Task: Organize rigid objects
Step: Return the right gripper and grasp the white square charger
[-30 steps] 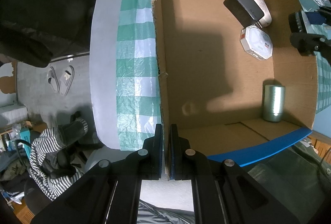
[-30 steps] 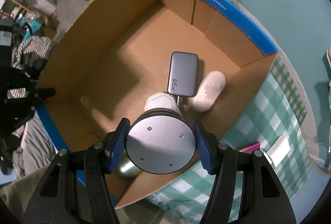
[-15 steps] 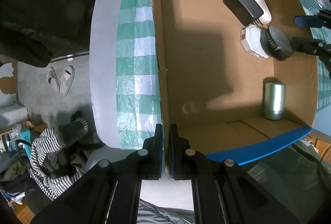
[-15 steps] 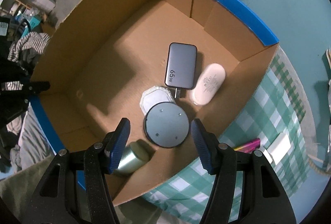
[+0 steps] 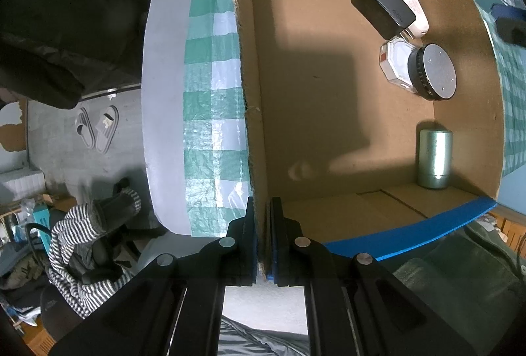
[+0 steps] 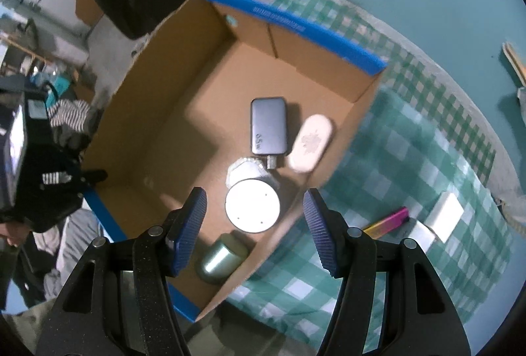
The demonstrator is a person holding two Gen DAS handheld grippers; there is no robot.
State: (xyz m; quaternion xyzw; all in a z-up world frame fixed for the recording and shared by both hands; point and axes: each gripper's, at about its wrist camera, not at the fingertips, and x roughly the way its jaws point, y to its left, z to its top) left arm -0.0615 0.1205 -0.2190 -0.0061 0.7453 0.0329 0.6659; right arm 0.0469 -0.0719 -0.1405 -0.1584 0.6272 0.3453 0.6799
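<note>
Checked green cloth [image 6: 411, 158] carries the cardboard box [image 5: 328, 112], its left wall clenched by the left gripper [image 5: 263, 241], while the right gripper [image 6: 254, 234] hangs released above the round disc [image 6: 252, 209] near the box's right wall.

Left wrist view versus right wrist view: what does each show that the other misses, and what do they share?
Only the left wrist view shows the left tongs shut on the cardboard box wall, and slippers on the floor. Only the right wrist view shows the open, empty right tongs and a pink pen on the checked cloth. Both show the round puck, charger, white case and green cylinder in the box.
</note>
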